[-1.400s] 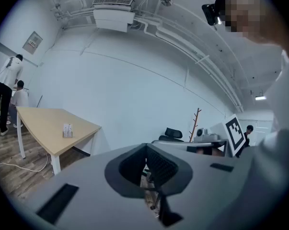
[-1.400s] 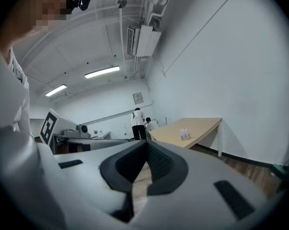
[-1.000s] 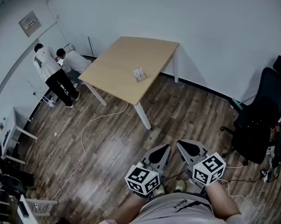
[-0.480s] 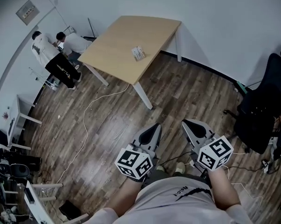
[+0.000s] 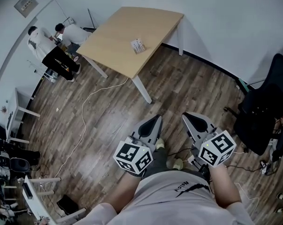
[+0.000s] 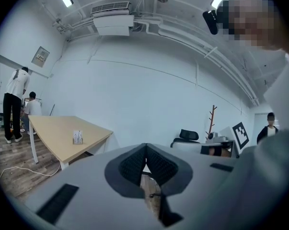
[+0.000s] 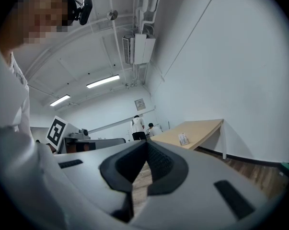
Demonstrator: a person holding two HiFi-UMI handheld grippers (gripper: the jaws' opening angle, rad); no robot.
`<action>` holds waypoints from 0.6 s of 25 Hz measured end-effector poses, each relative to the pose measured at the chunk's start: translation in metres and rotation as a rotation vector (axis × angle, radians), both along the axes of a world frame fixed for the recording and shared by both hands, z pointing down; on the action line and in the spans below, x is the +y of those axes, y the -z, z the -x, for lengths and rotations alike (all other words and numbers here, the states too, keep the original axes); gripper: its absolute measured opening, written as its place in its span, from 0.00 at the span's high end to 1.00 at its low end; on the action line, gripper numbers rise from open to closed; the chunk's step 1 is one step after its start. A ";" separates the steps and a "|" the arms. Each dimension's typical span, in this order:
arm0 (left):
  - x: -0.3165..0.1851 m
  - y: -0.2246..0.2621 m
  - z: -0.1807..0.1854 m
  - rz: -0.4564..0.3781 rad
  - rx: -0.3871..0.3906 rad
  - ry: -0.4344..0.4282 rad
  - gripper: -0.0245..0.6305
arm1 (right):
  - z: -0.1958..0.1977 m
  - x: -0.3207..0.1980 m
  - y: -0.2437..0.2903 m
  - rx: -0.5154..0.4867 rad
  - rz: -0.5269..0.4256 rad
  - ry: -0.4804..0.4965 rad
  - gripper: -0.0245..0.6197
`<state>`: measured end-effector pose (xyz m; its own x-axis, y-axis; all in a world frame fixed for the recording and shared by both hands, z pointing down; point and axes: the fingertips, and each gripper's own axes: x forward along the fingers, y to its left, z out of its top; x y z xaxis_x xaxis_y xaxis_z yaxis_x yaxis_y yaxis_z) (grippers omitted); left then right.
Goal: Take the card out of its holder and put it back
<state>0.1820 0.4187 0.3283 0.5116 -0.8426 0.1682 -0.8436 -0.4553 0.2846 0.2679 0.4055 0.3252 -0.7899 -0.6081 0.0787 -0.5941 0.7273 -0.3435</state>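
Note:
The card holder [image 5: 138,45] with its card stands on a light wooden table [image 5: 118,36] across the room; it also shows as a small white stand in the left gripper view [image 6: 77,137] and in the right gripper view [image 7: 183,138]. Both grippers are held close to the person's body, far from the table. My left gripper [image 5: 156,119] is shut with nothing between its jaws [image 6: 145,146]. My right gripper [image 5: 186,115] is shut too, jaw tips touching [image 7: 145,143], holding nothing.
Wood-plank floor lies between me and the table, with a white cable [image 5: 83,125] trailing across it. A black office chair [image 5: 262,111] stands at the right. Two people [image 5: 49,50] are by the far left wall. Desks and gear [image 5: 10,139] line the left side.
The view has shifted forward: the table and holder sit slightly higher and nearer the frame's top. Both grippers stay shut and low by the body, the left one drifting left.

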 end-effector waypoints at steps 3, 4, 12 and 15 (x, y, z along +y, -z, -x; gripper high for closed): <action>-0.014 -0.006 0.000 0.004 0.010 -0.010 0.94 | 0.004 -0.011 -0.004 0.007 0.003 0.002 0.94; -0.020 -0.007 0.001 0.003 0.011 -0.014 0.94 | 0.006 -0.016 -0.004 0.010 0.003 0.000 0.94; -0.092 -0.016 0.034 -0.014 0.006 -0.033 0.94 | 0.046 -0.080 -0.012 0.052 0.000 -0.004 0.94; -0.128 -0.021 0.061 -0.010 -0.019 -0.033 0.94 | 0.071 -0.119 -0.018 0.066 0.022 -0.008 0.94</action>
